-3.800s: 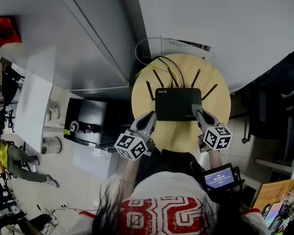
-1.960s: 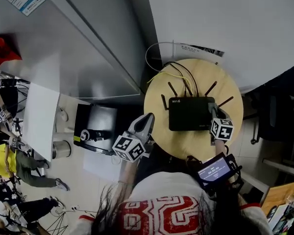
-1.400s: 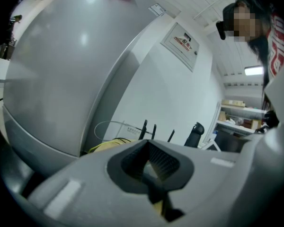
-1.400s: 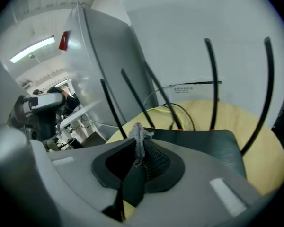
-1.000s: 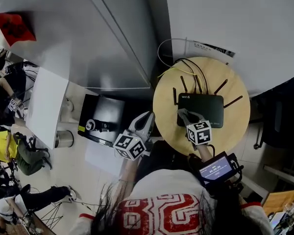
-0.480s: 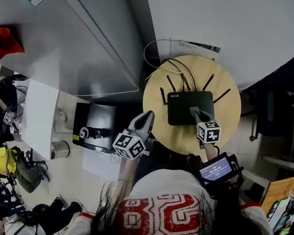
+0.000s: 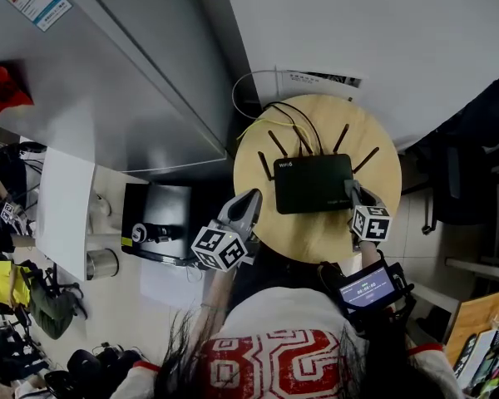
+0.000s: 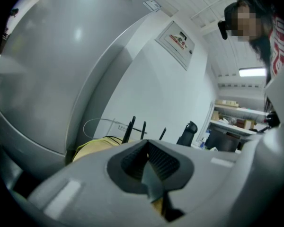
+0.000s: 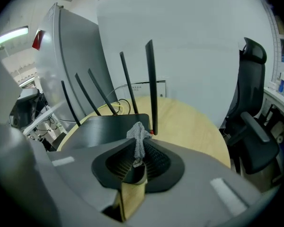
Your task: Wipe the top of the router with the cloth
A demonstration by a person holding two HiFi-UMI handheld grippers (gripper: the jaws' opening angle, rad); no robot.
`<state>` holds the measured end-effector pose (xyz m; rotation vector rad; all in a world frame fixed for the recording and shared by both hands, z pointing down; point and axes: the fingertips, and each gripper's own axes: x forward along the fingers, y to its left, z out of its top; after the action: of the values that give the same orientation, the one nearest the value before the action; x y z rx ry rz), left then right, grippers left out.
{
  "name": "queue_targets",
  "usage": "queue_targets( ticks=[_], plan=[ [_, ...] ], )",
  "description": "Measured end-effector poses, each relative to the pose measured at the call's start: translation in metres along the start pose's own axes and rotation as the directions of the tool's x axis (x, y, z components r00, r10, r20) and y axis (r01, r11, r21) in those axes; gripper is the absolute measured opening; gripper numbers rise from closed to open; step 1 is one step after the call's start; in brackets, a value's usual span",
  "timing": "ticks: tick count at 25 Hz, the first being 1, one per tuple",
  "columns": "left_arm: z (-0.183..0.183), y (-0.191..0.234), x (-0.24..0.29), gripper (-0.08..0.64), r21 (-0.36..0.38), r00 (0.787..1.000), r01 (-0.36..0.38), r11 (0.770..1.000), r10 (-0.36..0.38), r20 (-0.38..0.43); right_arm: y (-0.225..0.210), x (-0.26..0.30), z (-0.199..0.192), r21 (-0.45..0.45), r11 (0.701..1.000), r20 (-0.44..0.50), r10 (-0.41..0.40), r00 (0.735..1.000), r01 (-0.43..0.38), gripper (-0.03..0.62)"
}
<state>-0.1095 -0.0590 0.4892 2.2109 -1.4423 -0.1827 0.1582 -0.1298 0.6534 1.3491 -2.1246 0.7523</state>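
Note:
The black router (image 7: 312, 184) lies flat on a round wooden table (image 7: 374, 152), its thin antennas (image 9: 150, 84) standing along the far edge. My right gripper (image 7: 352, 194) sits at the router's right end, shut on a small grey cloth (image 9: 138, 135) that pokes up between its jaws, just short of the router's top (image 9: 106, 126). The cloth is too small to make out in the head view. My left gripper (image 7: 250, 200) hangs off the table's left edge, shut and holding nothing; from the left gripper view (image 8: 149, 163) only the antenna tips (image 8: 131, 126) show.
Yellow and black cables (image 7: 279, 116) run off the table's back toward the wall. A grey cabinet (image 7: 108, 81) stands to the left with a black box (image 7: 154, 210) on the floor beside it. A black office chair (image 9: 253, 126) stands right of the table.
My left gripper came off the router's left side and stayed by the table edge. My right gripper swept the cloth from the router's left part across to its right end.

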Motion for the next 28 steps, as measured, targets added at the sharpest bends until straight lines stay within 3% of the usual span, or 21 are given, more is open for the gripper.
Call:
queue_targets(
  ticks=[6, 11, 16, 22, 24, 28],
  plan=[
    [-0.005, -0.002, 0.001, -0.005, -0.002, 1.000, -0.005, 1.000, 0.005, -0.008, 0.005, -0.005, 0.004, 0.006, 1.000, 0.018, 0.018, 1.000, -0.018, 0.043],
    [-0.007, -0.002, 0.001, -0.005, -0.003, 1.000, -0.002, 1.000, 0.002, -0.016, 0.072, -0.001, 0.006, -0.037, 0.984, 0.020, 0.174, 0.985, -0.173, 0.043],
    [-0.007, -0.001, 0.000, -0.005, 0.002, 1.000, 0.012, 1.000, -0.012, -0.028, 0.166, 0.006, -0.011, -0.155, 0.914, -0.061, 0.370, 0.927, -0.375, 0.043],
    [-0.005, 0.008, -0.007, -0.005, 0.009, 0.999, 0.007, 1.000, -0.007, -0.038, 0.217, 0.007, -0.034, -0.254, 0.836, -0.139, 0.466, 0.874, -0.486, 0.043],
    [-0.003, 0.012, -0.006, -0.005, 0.009, 0.999, 0.006, 1.000, -0.006, -0.038, 0.215, 0.009, -0.038, -0.263, 0.837, -0.151, 0.455, 0.878, -0.479, 0.043],
    [-0.002, 0.013, -0.003, -0.005, 0.005, 0.999, 0.022, 1.000, -0.022, -0.039, 0.193, 0.008, -0.040, -0.219, 0.877, -0.126, 0.409, 0.904, -0.428, 0.043]
  ],
)
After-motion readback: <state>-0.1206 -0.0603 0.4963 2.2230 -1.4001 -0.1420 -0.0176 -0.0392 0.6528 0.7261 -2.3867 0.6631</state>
